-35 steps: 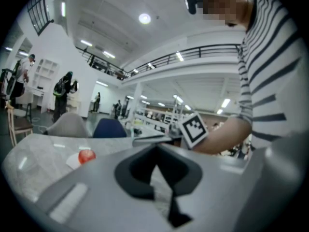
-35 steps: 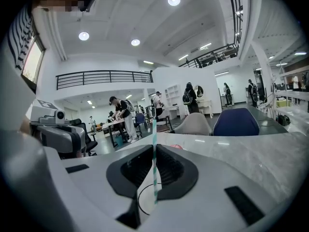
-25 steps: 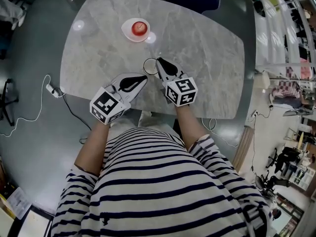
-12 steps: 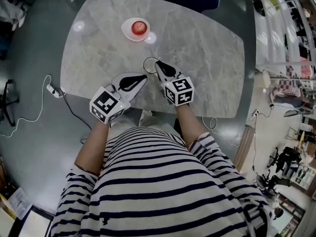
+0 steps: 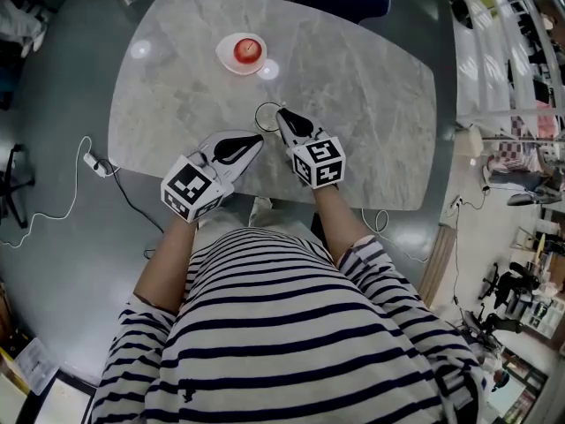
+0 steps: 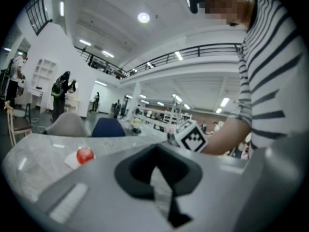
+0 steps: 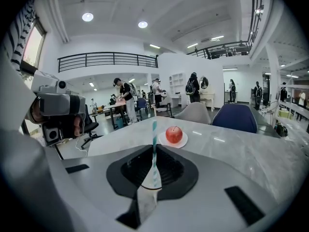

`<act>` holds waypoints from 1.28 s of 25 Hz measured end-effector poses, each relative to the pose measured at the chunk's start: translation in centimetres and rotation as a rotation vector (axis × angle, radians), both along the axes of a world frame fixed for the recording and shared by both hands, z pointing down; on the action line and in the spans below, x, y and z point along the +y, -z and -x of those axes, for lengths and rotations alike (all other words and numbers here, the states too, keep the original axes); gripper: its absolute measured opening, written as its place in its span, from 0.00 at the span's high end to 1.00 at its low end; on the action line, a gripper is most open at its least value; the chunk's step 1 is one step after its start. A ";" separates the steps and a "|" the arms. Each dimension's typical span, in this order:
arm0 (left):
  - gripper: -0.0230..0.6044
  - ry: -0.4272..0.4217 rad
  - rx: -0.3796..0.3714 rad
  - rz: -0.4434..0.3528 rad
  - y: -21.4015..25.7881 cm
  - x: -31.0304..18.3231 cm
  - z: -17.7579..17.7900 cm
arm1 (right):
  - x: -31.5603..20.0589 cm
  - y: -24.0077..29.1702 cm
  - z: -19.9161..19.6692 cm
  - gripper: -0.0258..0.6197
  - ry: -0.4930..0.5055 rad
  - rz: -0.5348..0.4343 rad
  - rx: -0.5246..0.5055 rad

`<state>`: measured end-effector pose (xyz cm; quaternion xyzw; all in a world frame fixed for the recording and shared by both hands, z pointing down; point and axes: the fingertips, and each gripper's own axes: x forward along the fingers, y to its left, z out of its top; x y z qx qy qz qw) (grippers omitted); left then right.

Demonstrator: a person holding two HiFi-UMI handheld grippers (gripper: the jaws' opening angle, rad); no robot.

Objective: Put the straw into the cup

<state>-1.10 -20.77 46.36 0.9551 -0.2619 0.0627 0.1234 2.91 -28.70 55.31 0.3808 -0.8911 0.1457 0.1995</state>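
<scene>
The straw (image 7: 154,144) is a thin, teal-and-white striped paper tube. I judge it very light, stiff enough to stand on its own, but easy to crush or kink if pinched hard. It stands upright in the middle of the right gripper view, and the right gripper (image 7: 153,167) has its tongs clamped on its lower part, which looks like a sound place to hold it: low on the stem, so the free end does not wobble. In the head view the right gripper's tip sits at the centre of the frame, right at the rim of the clear cup (image 5: 258,116) on the grey marble table (image 5: 371,87). The straw's bottom end appears to meet that rim, but I cannot tell whether it is already inside. The cup is probably light and smooth-walled, so a sideways nudge could slide or tip it. The left gripper (image 5: 250,145) lies just lower left of the cup, its tongs drawn together on nothing, only table showing through the slit. An apple (image 5: 249,50) on a small plate sits well apart, toward the upper middle.
</scene>
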 end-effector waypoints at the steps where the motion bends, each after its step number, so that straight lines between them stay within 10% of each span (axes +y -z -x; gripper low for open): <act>1: 0.95 0.001 0.000 0.001 0.1 0.0 -0.1 | 0.0 0.0 -0.1 0.92 0.000 0.001 0.003; 32: 0.95 0.041 0.019 -0.060 2.1 -1.2 -0.2 | 1.9 9.2 -1.9 0.92 0.009 -0.156 -0.068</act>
